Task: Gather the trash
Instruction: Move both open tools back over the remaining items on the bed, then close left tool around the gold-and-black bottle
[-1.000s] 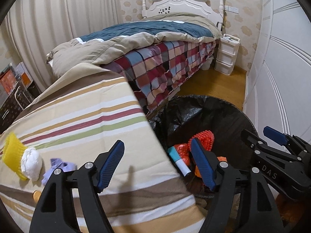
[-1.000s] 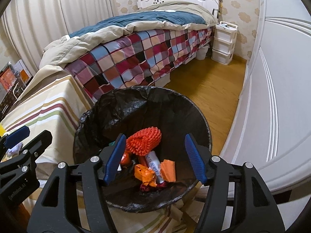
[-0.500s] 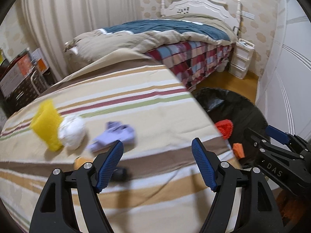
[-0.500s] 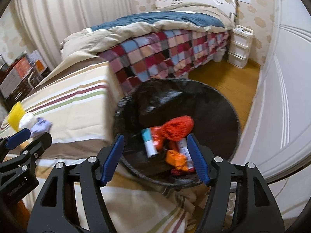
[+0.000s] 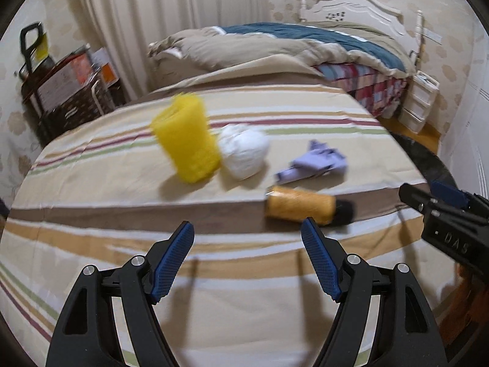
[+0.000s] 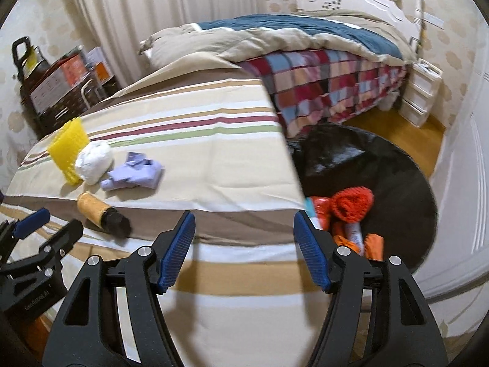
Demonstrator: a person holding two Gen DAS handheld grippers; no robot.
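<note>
Trash laid out on a striped bench, both tools held open and empty above it.

The left tool [image 5: 247,258] is held with its blue pads spread wide, nothing between them, over the striped cloth [image 5: 122,183] of the bench; the right tool [image 6: 243,249] is likewise spread and empty, near the bench's edge. Four pieces of trash are seen on the cloth: a yellow foam net [image 5: 186,140], a white paper ball [image 5: 243,154] touching it, a crumpled purple paper [image 5: 314,165] nearby, and an orange spool [image 5: 301,206] with a black end lying on its side nearest the left tool. Beside the bench, a black-lined bin [image 6: 397,177] is seen on the floor, holding a red foam net [image 6: 351,203] and other orange scraps.
</note>
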